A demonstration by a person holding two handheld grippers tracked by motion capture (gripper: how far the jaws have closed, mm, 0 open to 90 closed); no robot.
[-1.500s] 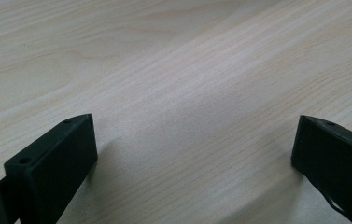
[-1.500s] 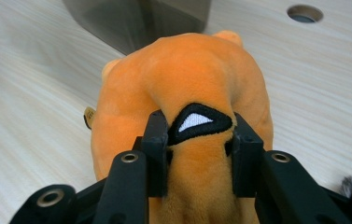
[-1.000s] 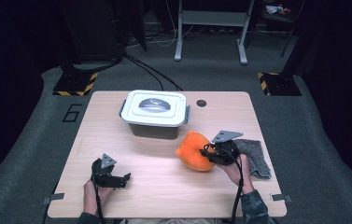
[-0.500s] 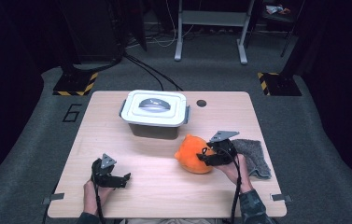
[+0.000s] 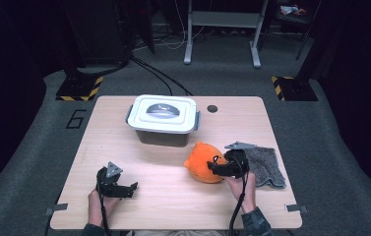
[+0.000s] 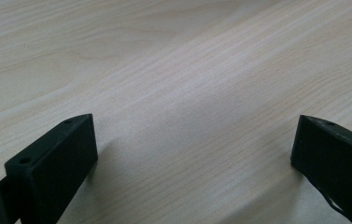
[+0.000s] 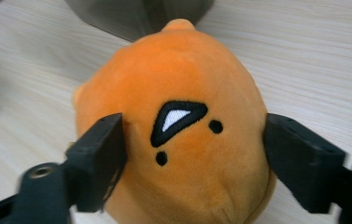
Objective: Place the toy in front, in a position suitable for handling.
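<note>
An orange plush toy (image 5: 203, 162) lies on the wooden table (image 5: 173, 196), in front of the white-lidded plastic container (image 5: 163, 119) and just left of a grey cloth (image 5: 266, 167). The toy is round and soft, with short bright orange fabric. In the right gripper view it shows an embroidered face (image 7: 178, 119): a black triangular mouth with a white inside, and two small black dots for eyes, one on each side of the mouth. A small bump stands out at its far end, toward the container.

The right gripper (image 5: 221, 168) is at the right side of the toy, and its two black jaws stand on both sides of the plush body. The jaws have just been opening. In the right gripper view, the left jaw lies against the fabric, which is slightly dented there; the right jaw is at the edge of the toy, and one cannot tell surely whether it presses. The toy rests on the table between them.

The left gripper (image 5: 124, 189) is near the front left part of the table, well apart from the toy. Its jaws are wide apart, with bare wood between them.
</note>
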